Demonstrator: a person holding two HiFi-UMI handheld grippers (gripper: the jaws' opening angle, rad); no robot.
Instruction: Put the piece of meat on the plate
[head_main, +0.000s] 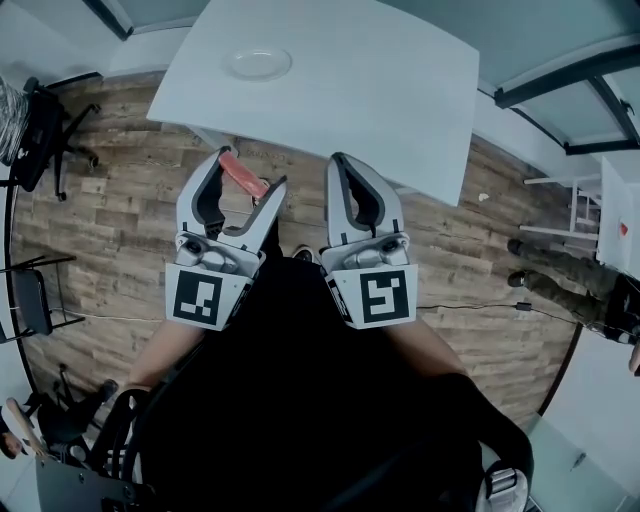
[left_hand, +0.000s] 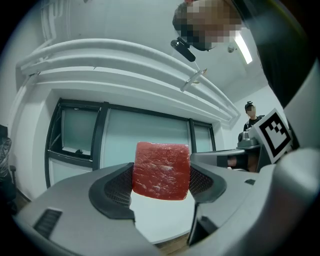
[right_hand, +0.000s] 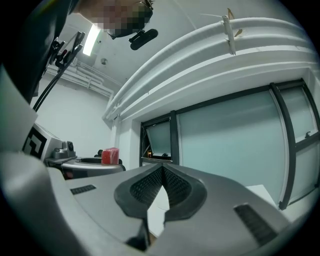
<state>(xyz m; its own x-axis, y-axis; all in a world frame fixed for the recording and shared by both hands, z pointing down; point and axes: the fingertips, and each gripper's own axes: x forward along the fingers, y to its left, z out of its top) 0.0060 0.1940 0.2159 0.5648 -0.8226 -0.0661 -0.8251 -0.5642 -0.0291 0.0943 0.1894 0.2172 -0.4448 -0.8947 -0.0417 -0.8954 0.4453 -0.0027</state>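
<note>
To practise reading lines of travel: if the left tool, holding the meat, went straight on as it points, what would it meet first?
Probably nothing close: the left tool, shut on the meat, aims over the white table towards the glazed wall beyond. Depth is unclear.

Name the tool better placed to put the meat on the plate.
Left: the left tool grips the piece of meat, the right tool is shut on nothing; the plate sits ahead on the table, nearer the left side.

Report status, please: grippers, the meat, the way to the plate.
Left gripper shut on piece of meat, short of table. Right gripper shut, empty. Plate on table, bare; path looks clear.
</note>
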